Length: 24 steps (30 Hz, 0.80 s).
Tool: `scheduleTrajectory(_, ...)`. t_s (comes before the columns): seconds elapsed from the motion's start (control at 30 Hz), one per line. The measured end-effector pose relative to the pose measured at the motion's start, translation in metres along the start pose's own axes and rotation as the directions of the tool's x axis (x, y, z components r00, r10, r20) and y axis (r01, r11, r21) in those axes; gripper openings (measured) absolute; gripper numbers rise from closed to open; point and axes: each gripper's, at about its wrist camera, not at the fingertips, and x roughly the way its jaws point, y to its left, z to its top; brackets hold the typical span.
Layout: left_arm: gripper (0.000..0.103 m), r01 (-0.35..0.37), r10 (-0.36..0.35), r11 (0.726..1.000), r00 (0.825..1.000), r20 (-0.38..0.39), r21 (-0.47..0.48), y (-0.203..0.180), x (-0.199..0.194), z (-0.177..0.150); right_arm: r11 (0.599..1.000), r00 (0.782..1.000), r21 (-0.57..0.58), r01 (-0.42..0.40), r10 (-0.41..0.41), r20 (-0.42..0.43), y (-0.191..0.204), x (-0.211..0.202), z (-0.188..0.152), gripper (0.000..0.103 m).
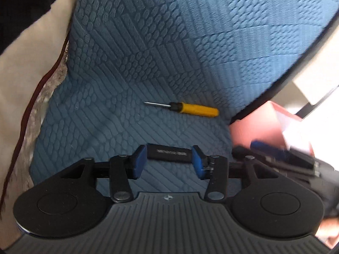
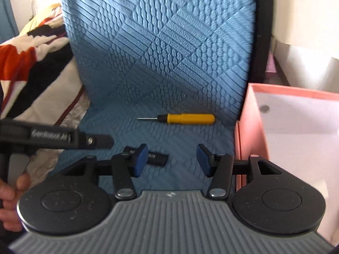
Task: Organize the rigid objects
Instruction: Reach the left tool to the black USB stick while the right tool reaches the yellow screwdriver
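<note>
A yellow-handled screwdriver lies on the blue quilted chair seat, tip pointing left; it also shows in the right wrist view. A short black cylinder lies on the seat just beyond my open left gripper, between its blue pads but apart from them. In the right wrist view the cylinder sits partly behind the left pad of my open, empty right gripper. The left gripper's body shows at the left of that view.
A pink box with a white inside stands open to the right of the seat, also in the left wrist view. The chair back rises behind. Blankets lie to the left. A hand holds the left gripper.
</note>
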Motion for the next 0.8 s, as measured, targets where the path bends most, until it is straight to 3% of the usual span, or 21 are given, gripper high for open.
scheduleTrajectory(0.27,0.067,-0.032,0.032,0.999,0.999,-0.042,0.000,0.004,0.027,0.009,0.992,0.998,-0.128,-0.019,0.010,-0.065,-0.009,0.071,0.039,0.053)
scheduleTrajectory(0.53,0.070,-0.043,0.043,0.999,0.998,-0.051,-0.004,0.007,0.035,0.008,0.976,0.991,-0.207,-0.069,0.043,-0.128,-0.008,0.117,0.055,0.054)
scheduleTrajectory(0.6,0.070,-0.043,0.042,0.999,0.997,-0.059,-0.006,0.008,0.039,0.009,0.967,0.988,-0.245,-0.062,0.025,-0.152,-0.005,0.127,0.053,0.054)
scheduleTrajectory(0.67,0.070,-0.040,0.039,0.999,0.997,-0.065,-0.008,0.008,0.040,0.009,0.957,0.986,-0.289,-0.004,-0.044,-0.159,-0.003,0.135,0.050,0.057)
scheduleTrajectory(0.8,0.071,-0.050,0.050,0.999,0.997,-0.062,-0.005,0.008,0.040,0.009,0.961,0.978,-0.276,-0.021,-0.037,-0.203,-0.005,0.144,0.047,0.057)
